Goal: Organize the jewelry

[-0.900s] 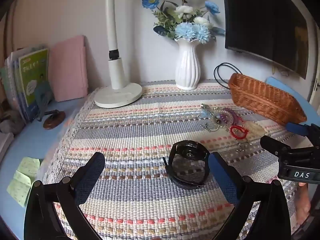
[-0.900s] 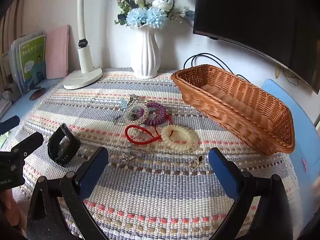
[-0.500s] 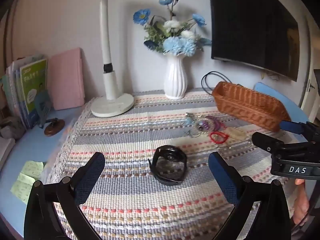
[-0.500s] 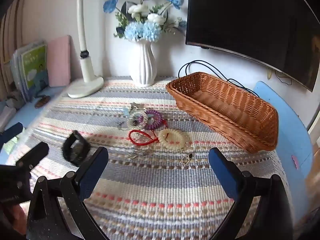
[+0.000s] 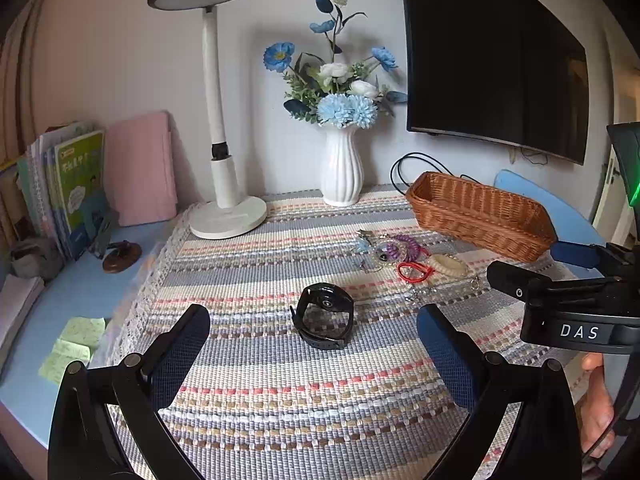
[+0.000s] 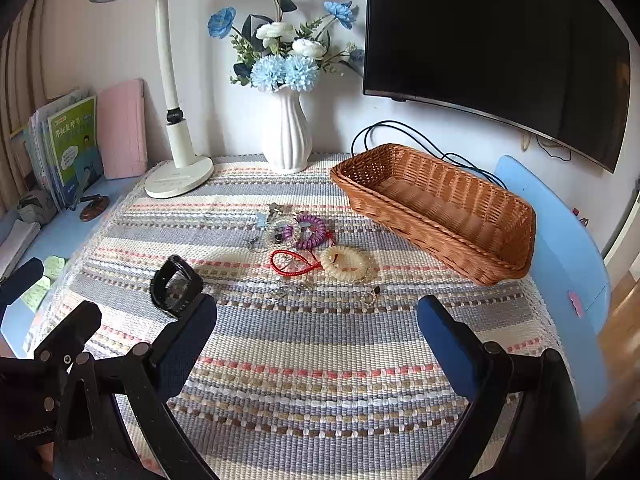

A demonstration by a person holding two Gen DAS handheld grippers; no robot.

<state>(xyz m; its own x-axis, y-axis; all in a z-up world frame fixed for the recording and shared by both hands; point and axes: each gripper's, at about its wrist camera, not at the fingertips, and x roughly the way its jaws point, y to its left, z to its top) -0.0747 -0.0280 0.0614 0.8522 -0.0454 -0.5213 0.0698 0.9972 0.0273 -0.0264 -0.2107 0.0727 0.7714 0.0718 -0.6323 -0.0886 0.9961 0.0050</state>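
A black watch (image 5: 325,316) stands on its strap on the striped cloth, just ahead of my open, empty left gripper (image 5: 314,350); it also shows in the right wrist view (image 6: 176,286). A pile of jewelry lies mid-table: a purple coil bracelet (image 6: 309,231), a red cord (image 6: 291,263), a cream coil bracelet (image 6: 345,263) and small silver pieces (image 6: 370,295). The brown wicker basket (image 6: 516,216) lies empty at the right. My right gripper (image 6: 316,338) is open and empty, held back from the pile.
A white vase of blue flowers (image 6: 286,136) and a white desk lamp (image 6: 178,172) stand at the back. Books and a pink folder (image 5: 140,168) lean against the wall at left. A dark screen (image 6: 500,40) hangs on the wall. Sticky notes (image 5: 74,346) lie at the left edge.
Both grippers have pulled back and risen, so the watch and the jewelry pile look smaller and farther away. Nothing on the table has moved.
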